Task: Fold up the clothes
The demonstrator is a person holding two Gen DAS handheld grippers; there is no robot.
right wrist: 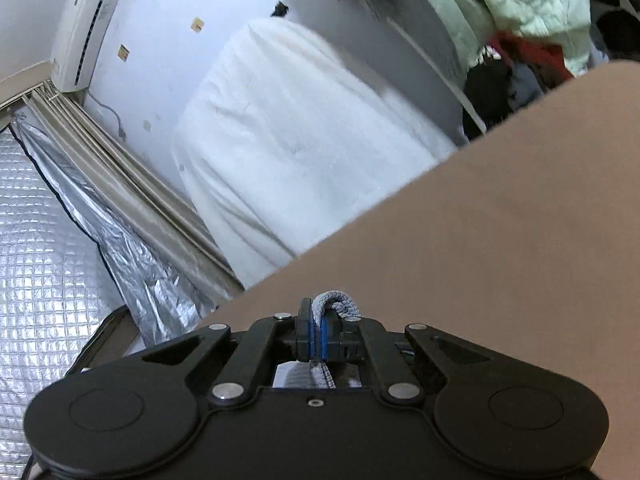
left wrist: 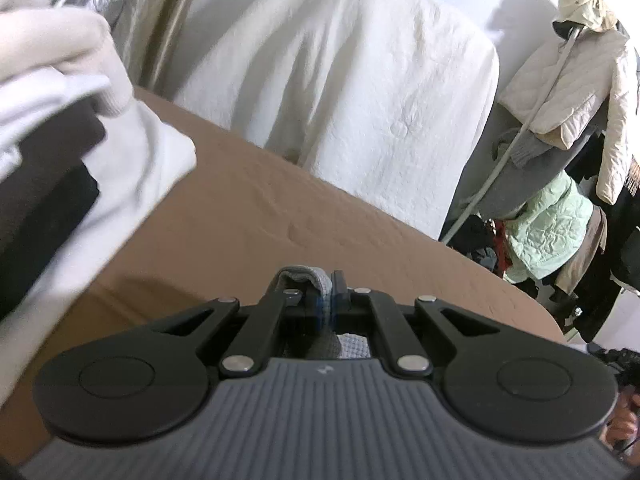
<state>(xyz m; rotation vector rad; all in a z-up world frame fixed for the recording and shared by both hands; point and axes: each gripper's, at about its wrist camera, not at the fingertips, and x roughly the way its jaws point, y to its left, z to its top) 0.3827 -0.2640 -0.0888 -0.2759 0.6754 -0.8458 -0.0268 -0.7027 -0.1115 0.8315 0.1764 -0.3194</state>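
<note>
Pinching grey cloth (left wrist: 308, 278), both grippers' fingers (right wrist: 320, 320) over tan bedsheet (left wrist: 260, 200), white wall (right wrist: 168, 40) behind.

No legible text, number or brand name appears in either view. Left wrist view: the ribbed grey housing of the left gripper (left wrist: 332, 300) bears a small pale emblem at its near centre, a mark too small to read as letters. Right wrist view: a white tag, seen through the opening behind the fingers of the right gripper (right wrist: 320, 336), carries faint printed lines that cannot be made out. Two small tan stickers (right wrist: 196, 24) on the far wall show no readable marks. The wall-mounted air conditioner (right wrist: 86, 28), far left, shows no readable label.
</note>
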